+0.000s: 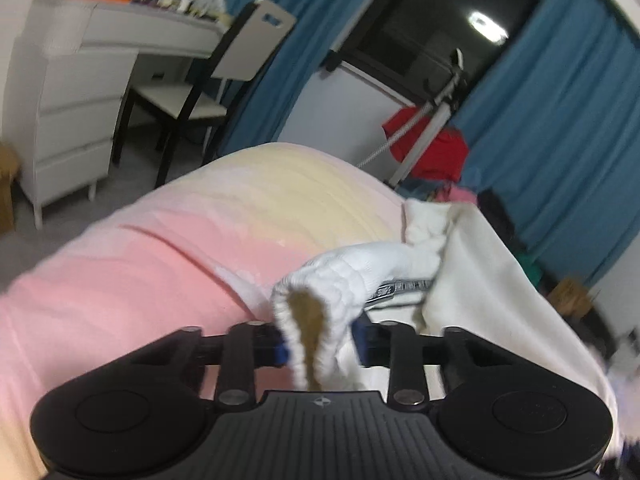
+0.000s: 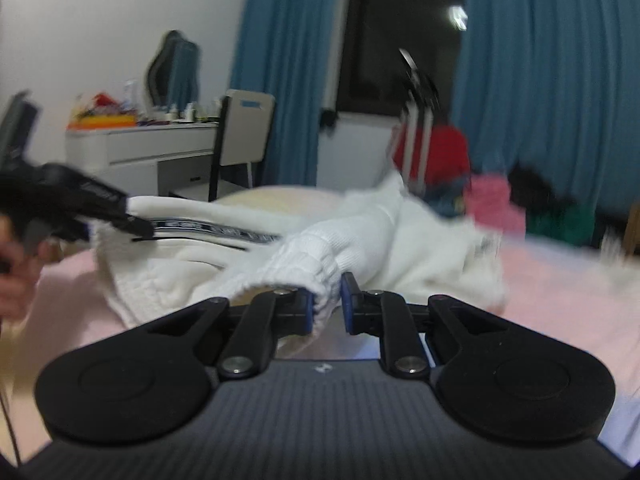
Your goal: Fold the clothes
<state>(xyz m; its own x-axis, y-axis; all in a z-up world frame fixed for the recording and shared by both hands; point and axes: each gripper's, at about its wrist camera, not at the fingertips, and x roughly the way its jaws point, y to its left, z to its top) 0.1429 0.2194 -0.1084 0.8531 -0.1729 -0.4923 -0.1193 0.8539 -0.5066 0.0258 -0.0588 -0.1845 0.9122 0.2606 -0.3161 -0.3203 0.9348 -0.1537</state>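
Note:
A white knit sweater [image 1: 472, 264] lies crumpled on the pink and pale yellow bed cover [image 1: 132, 280]. My left gripper [image 1: 322, 346] is shut on one ribbed sleeve cuff [image 1: 320, 300], which bulges up between the blue pads. In the right wrist view, my right gripper [image 2: 327, 308] is shut on the other ribbed cuff [image 2: 304, 264] of the sweater [image 2: 420, 240]. The left gripper [image 2: 136, 226] shows at the far left, its black fingers on the sweater's edge by a black printed band [image 2: 216, 226]. Both views are blurred.
Beyond the bed stand a white desk [image 1: 80, 92] with clutter on top, a chair [image 1: 208, 92], blue curtains [image 1: 560, 120] and a dark window [image 1: 440, 12]. A heap of red, pink and dark clothes [image 2: 492, 196] lies at the bed's far right. A hand [image 2: 12, 272] shows at the left edge.

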